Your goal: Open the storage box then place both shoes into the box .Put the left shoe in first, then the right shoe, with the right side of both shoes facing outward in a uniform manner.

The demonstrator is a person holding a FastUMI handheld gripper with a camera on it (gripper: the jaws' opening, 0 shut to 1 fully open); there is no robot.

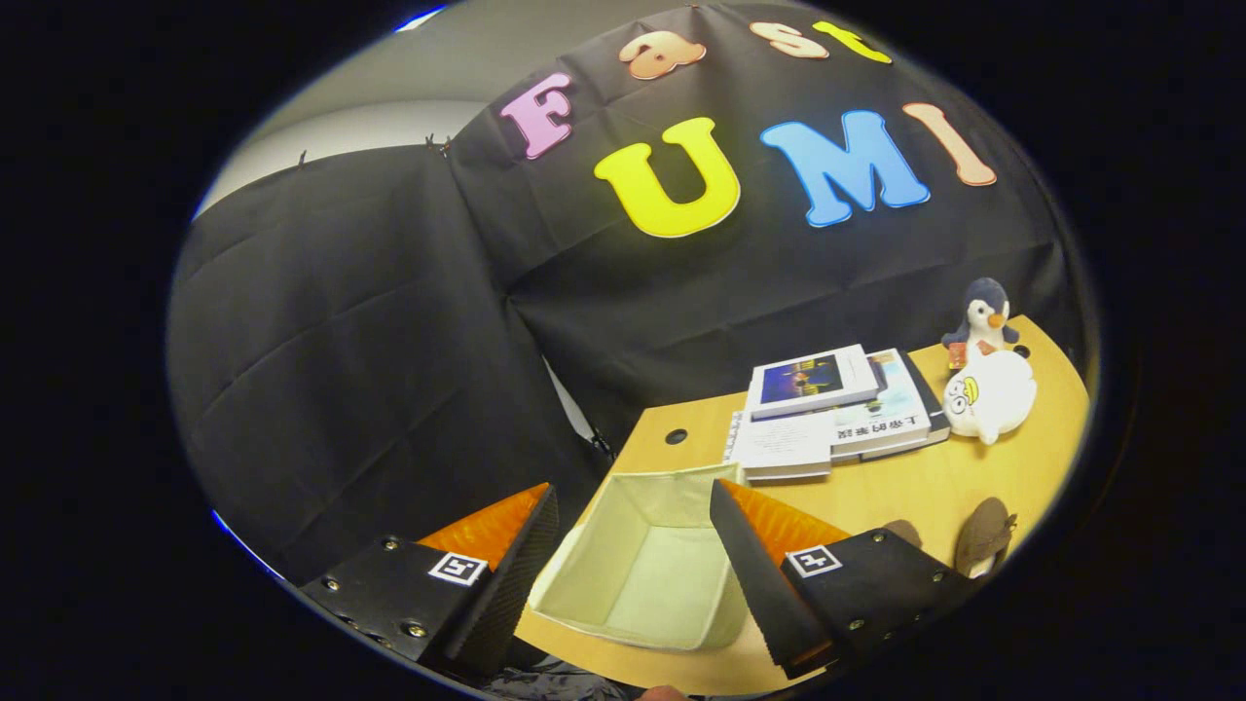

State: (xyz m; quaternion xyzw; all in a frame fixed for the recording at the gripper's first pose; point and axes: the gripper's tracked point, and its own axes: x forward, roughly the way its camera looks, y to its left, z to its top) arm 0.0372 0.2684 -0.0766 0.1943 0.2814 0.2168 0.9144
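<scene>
looks like a recording booth; black cloth wall [370, 321] behind a wooden worktop [934, 487]; books [827, 409], plush toys [988, 389]

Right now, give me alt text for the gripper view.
The open tool hovers above an open, empty fabric storage box on a wooden table. Beyond it lie stacked books and two plush toys; a shoe sits beside the box.
</scene>
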